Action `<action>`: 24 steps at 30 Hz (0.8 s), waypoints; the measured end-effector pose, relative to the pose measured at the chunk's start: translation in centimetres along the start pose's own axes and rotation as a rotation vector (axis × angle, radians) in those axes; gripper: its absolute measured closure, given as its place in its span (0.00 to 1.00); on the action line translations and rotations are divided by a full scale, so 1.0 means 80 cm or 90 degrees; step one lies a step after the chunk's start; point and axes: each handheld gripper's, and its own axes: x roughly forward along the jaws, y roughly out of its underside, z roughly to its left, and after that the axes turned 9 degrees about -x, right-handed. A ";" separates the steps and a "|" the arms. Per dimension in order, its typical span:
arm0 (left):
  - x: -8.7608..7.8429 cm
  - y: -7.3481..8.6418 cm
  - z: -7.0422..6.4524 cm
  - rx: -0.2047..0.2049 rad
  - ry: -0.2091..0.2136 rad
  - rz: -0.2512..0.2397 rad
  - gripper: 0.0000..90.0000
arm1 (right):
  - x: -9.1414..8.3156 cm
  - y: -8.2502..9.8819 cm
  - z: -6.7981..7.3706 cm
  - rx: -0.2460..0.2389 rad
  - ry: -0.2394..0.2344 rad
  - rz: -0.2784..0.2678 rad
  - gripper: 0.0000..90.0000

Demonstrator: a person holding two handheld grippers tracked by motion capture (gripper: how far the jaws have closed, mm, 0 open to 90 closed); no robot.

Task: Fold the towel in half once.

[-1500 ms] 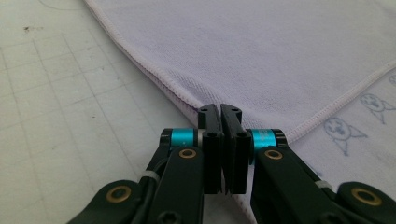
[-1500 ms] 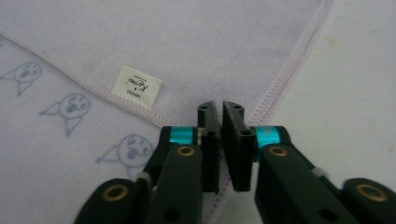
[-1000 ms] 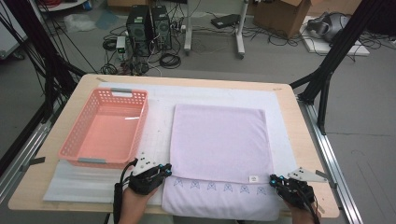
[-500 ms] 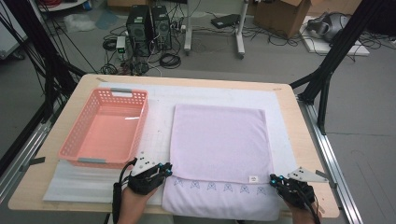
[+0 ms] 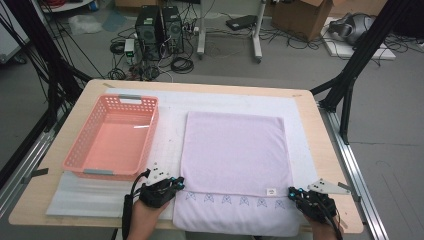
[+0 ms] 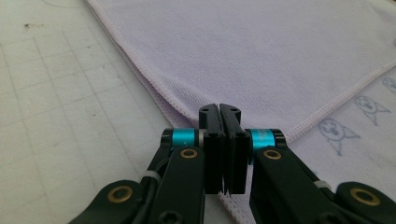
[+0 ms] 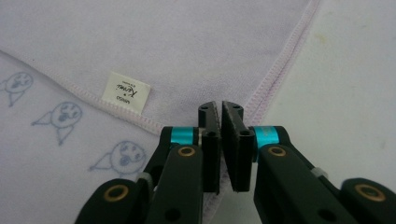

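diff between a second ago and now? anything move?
Nothing visibly changed. The left gripper and the right gripper sit at the near corners of the towel's folded-over layer, jaws shut on its edge, just as before. The towel lies in the same fold on the table, and the pink basket is where it was.

pink basket point(image 5: 112, 142), white foam mat point(image 5: 170, 150), wooden table point(image 5: 327, 150)
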 end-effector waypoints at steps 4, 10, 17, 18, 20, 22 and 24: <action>-0.003 0.000 0.002 -0.012 0.006 -0.007 0.98 | -0.002 -0.001 0.003 -0.004 0.006 -0.005 0.81; -0.004 0.000 0.002 -0.015 0.016 -0.017 0.98 | 0.003 -0.001 0.003 -0.008 0.018 0.001 0.85; -0.010 -0.001 0.002 -0.025 0.025 -0.026 0.98 | 0.001 -0.003 0.006 -0.006 0.006 0.001 0.97; -0.012 0.000 0.001 -0.030 0.027 -0.030 0.98 | -0.001 -0.002 0.005 -0.002 0.003 -0.005 0.97; -0.019 0.000 0.003 -0.033 0.032 -0.035 0.98 | -0.008 -0.002 0.004 0.012 -0.006 -0.014 0.97; -0.026 0.002 0.004 -0.045 0.042 -0.040 0.98 | -0.015 0.000 0.004 0.018 -0.009 -0.021 0.97; -0.032 0.006 0.004 -0.056 0.047 -0.042 0.98 | -0.021 0.002 0.004 0.021 -0.013 -0.023 0.97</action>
